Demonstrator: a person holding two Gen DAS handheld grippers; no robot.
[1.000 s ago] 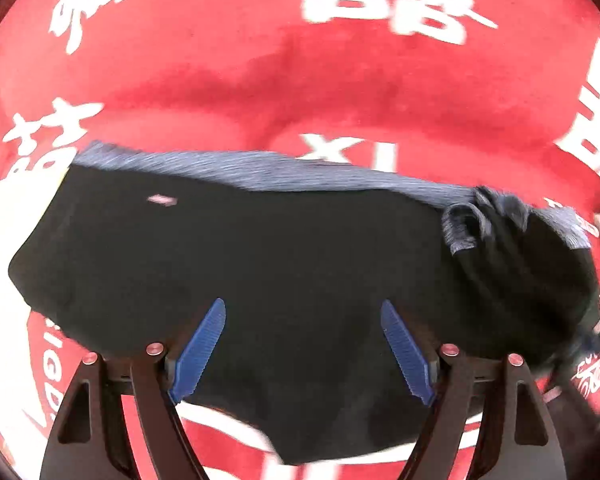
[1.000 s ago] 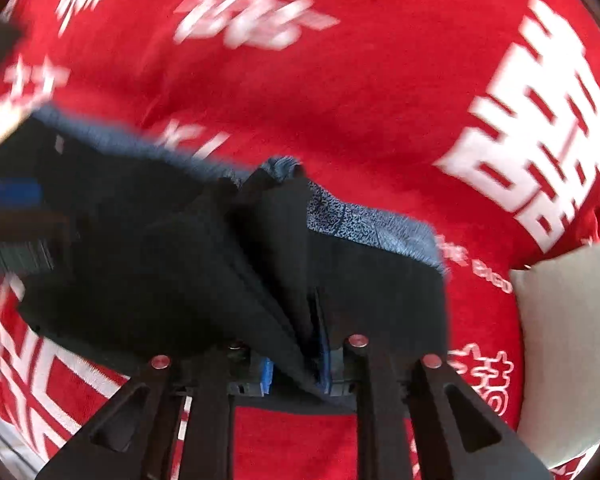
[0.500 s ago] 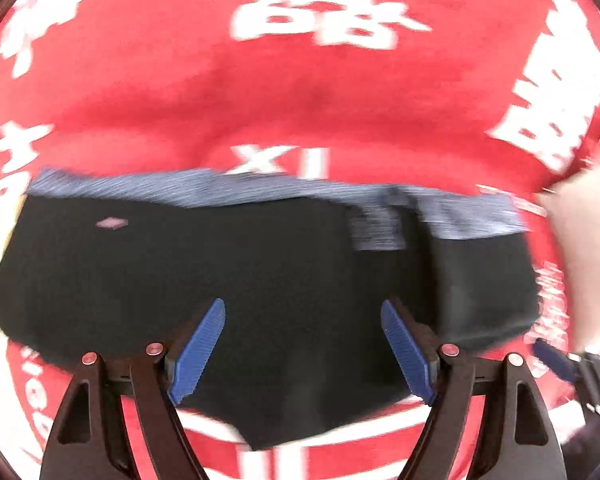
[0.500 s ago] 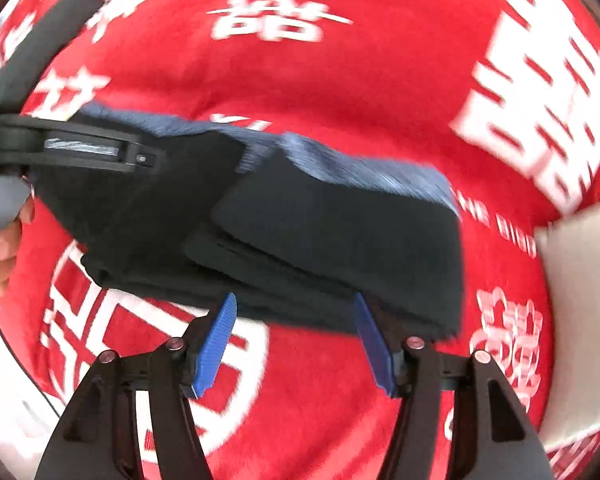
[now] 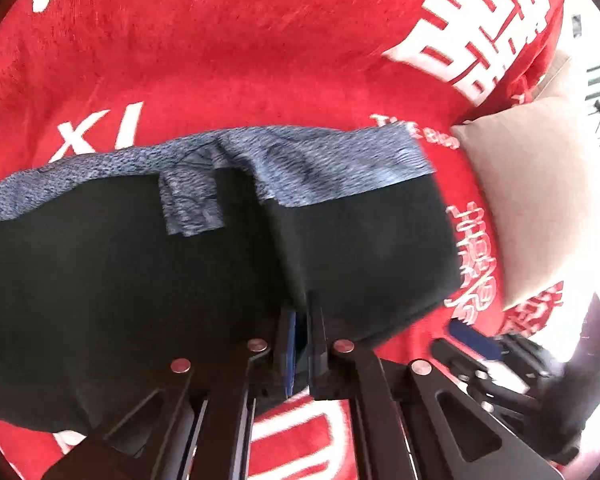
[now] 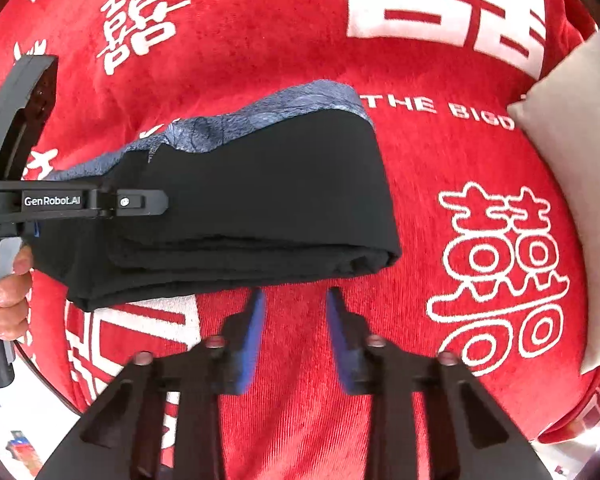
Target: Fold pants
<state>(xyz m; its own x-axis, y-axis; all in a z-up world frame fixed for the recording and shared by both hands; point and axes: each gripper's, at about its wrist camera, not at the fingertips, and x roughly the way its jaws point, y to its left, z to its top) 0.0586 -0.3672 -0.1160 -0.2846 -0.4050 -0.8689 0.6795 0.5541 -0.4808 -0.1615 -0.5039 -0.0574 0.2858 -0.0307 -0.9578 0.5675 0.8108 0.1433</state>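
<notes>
Black pants (image 5: pixel 120 280) with a blue-grey waistband (image 5: pixel 320 160) lie folded in layers on a red cloth. My left gripper (image 5: pixel 302 320) is shut on the pants' near edge, at a fold in the black fabric. In the right wrist view the folded pants (image 6: pixel 260 200) lie as a thick stack, and the left gripper (image 6: pixel 100 202) comes in from the left over them. My right gripper (image 6: pixel 294 312) is open and empty, just in front of the stack's near edge, not touching it.
The red cloth (image 6: pixel 460 160) with white characters covers the surface. A beige cushion (image 5: pixel 540 200) lies at the right, also in the right wrist view (image 6: pixel 572 160). The right gripper shows at the lower right of the left wrist view (image 5: pixel 500 364).
My left gripper moved right and shut on the pants' near edge. My right gripper let go of the pants, opened and pulled back toward me.
</notes>
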